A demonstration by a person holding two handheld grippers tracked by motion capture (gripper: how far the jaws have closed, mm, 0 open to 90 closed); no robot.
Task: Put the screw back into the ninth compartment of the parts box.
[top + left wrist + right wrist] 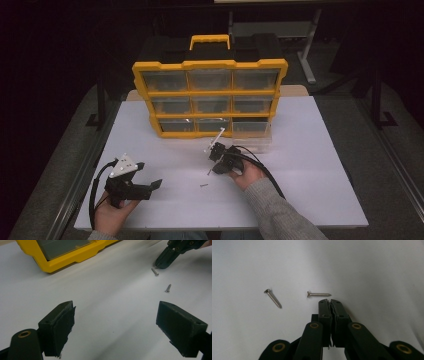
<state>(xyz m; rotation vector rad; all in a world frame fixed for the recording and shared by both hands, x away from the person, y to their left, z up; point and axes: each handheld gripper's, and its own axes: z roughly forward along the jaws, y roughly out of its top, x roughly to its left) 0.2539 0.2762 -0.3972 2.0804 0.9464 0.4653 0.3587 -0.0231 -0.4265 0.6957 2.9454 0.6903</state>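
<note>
The right gripper [216, 159] sits at centre frame in the high view, tilted down toward the white bench [310, 165]. In the right gripper view its fingers [325, 312] are clenched together with nothing between them, tips just short of the nearer screw [319, 294]. That screw lies flat at centre frame, head to the left. The second screw [273, 298] lies at left of centre, angled, well apart from the first. In the left gripper view both screws appear at upper right, one [155, 271] just beside the right gripper's tips, the other [168, 288] below it.

The left gripper [150, 177] is at lower left of the high view, above the bench. Its fingers [61, 325] are released, spread wide, grasping nothing.

A yellow organizer case [210, 97] with clear drawers stands upright at upper centre of the high view.
</note>
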